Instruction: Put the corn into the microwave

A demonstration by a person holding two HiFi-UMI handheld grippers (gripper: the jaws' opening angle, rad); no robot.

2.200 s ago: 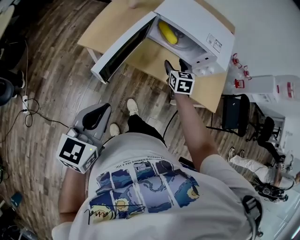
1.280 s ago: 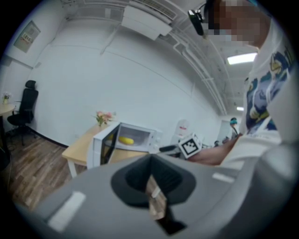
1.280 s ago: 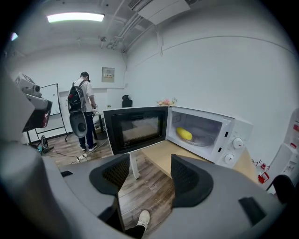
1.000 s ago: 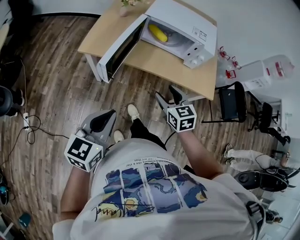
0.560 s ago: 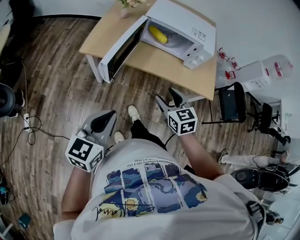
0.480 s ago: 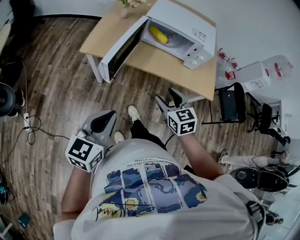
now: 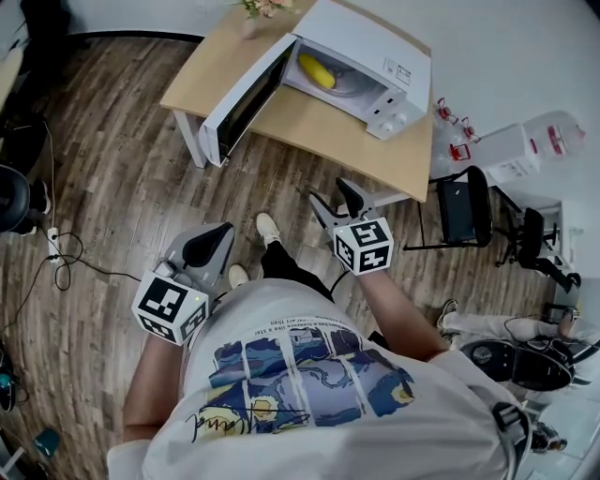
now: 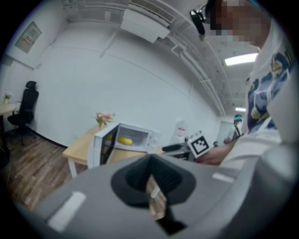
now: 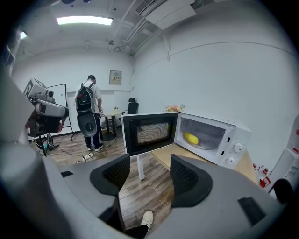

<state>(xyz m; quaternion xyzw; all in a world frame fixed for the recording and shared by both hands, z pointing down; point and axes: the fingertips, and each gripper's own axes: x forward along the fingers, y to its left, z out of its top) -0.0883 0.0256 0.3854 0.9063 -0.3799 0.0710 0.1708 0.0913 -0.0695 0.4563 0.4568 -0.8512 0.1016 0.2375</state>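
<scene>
Gaping wide, the right gripper (image 7: pixel 333 195) has hold of nothing: in the right gripper view only the wooden floor (image 9: pixel 154 186) and a shoe show between its dark ribbed pads (image 9: pixel 112 175). It hangs in the air in front of the microwave (image 7: pixel 375 37), well apart from it and pointed towards its open cavity. The left gripper (image 7: pixel 206 246) is held low at the person's side, farther from the microwave, with its jaws pressed together on nothing; the left gripper view shows just a thin sliver of floor where they meet. The corn (image 7: pixel 317 71) lies inside the microwave, on the round glass tray (image 7: pixel 349 86) towards the back of the cavity. It is a smooth, bright yellow cob, lying on its side, slightly curved, with no husk to be seen. The microwave door (image 7: pixel 239 98) stands swung fully open to the cavity's left, its dark window facing outward. The microwave sits on a light wooden table (image 7: pixel 319 122), with a small vase of flowers (image 7: pixel 258 7) behind the door.
</scene>
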